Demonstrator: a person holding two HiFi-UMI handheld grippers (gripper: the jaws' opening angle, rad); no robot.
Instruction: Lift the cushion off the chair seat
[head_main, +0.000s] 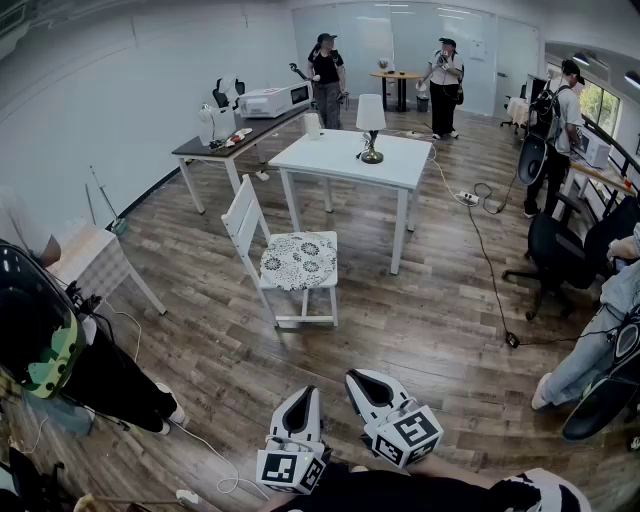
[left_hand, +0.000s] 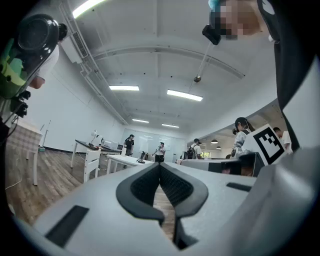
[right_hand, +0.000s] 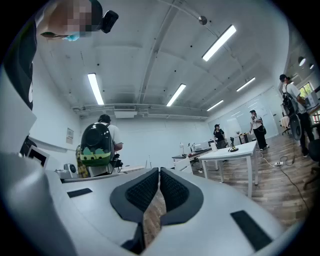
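Firstly, in the head view the lace-patterned cushion (head_main: 299, 260) lies on the seat of the white chair (head_main: 241, 221). The chair stands just beside the white bench (head_main: 322, 160), which carries a table lamp (head_main: 371, 125). The left gripper (head_main: 304, 398) and the right gripper (head_main: 362, 380) are low in front, well apart from the chair. Next, the left gripper view shows its jaws pressed together, nothing between them. Lastly, the right gripper view shows its jaws also pressed together and empty.

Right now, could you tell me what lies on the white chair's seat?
A lace-patterned cushion lies flat on the chair, covering the seat; the seat surface beneath it is hidden.
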